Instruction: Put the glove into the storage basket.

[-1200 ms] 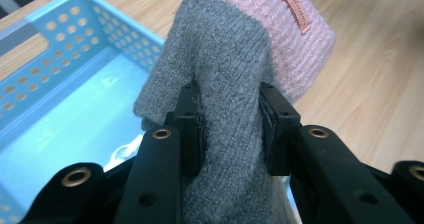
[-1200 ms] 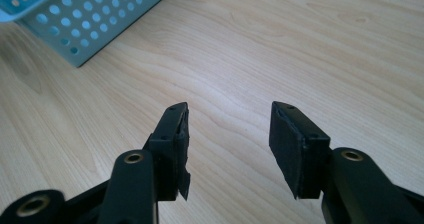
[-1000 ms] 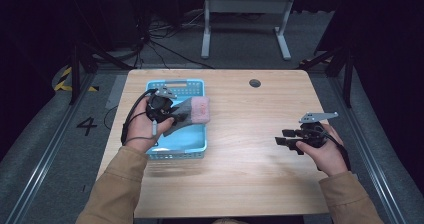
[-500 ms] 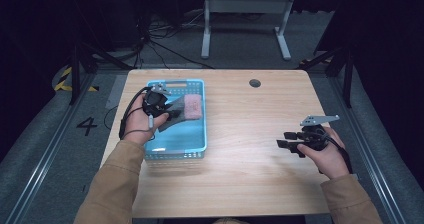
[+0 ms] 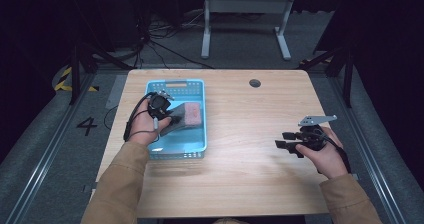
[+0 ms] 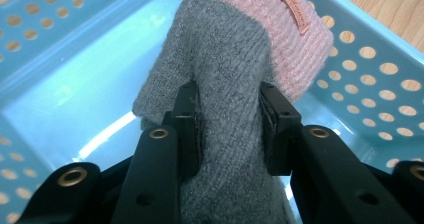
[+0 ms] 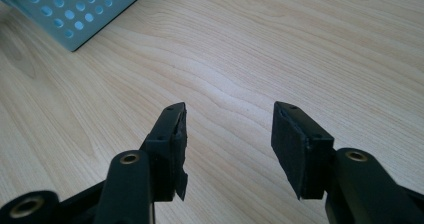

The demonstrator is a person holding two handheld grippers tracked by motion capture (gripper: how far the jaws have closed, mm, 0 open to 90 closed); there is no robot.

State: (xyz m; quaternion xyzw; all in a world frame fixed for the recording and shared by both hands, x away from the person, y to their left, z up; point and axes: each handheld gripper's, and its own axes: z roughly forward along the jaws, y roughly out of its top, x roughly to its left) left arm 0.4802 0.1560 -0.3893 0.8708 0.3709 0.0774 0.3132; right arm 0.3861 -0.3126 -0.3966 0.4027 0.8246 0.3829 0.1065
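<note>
A knitted sock [image 6: 240, 59], grey with a pink cuff and a small pink tag, lies partly in the light blue perforated basket [image 6: 75, 84]. My left gripper [image 6: 228, 99] is shut on its grey part, one pad on each side. In the high view the left gripper [image 5: 172, 118] is low inside the basket [image 5: 175, 83] at the table's left, and the sock [image 5: 191, 115] stretches toward the basket's right wall. My right gripper [image 5: 281, 140] is held at the right of the table, pointing left. Its jaws [image 7: 229, 119] stand open with nothing between them, just above the wood.
The wooden table [image 5: 240, 174] has a round cable hole [image 5: 255, 83] near its far edge. A corner of the basket [image 7: 75, 14] shows beyond the right gripper. Dark floor, cables and a metal stand [image 5: 245, 19] lie past the table.
My left gripper has sunk lower into the basket with the sock in its grip. The right hand has stayed where it was.
</note>
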